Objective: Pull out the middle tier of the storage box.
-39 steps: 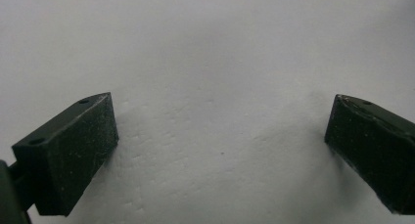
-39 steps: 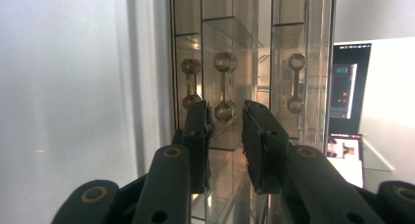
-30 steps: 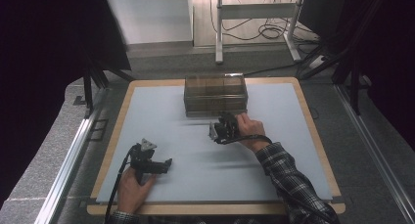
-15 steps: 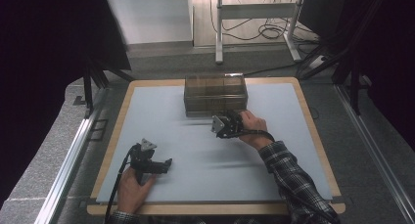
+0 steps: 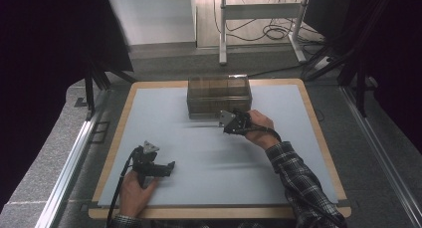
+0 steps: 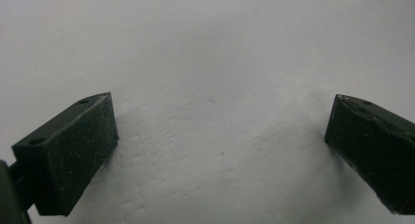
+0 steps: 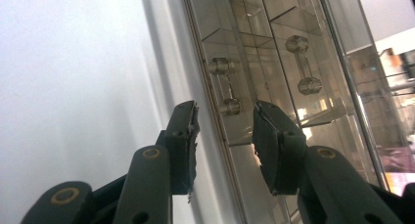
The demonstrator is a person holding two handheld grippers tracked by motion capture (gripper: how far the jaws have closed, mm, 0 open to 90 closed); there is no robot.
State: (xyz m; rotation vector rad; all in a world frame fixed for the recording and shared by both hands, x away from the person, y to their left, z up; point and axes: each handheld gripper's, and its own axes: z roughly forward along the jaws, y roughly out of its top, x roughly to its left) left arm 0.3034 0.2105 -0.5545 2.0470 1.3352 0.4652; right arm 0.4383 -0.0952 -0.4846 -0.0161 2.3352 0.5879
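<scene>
A clear brownish plastic drawer box [image 5: 219, 95] stands at the back middle of the pale mat [image 5: 164, 118]. My right gripper [image 5: 228, 121] is right at the box's front face, turned on its side. In the right gripper view the right gripper [image 7: 224, 124] is open, its jaws either side of a clear bar handle [image 7: 224, 93] on a drawer front; a second handle [image 7: 303, 64] sits farther along. My left gripper [image 5: 168, 168] rests low near the mat's front left, held by a hand. In the left gripper view its jaws are wide apart over bare mat [image 6: 215, 77].
A wooden board [image 5: 318, 123] edges the mat. Metal rails [image 5: 69, 163] run along the left and right sides. Beyond the table are a desk frame [image 5: 259, 19] and cables on the floor. Dark curtains hang at both sides.
My right gripper has moved up and slightly right toward the box's front face. The left gripper has stayed where it was.
</scene>
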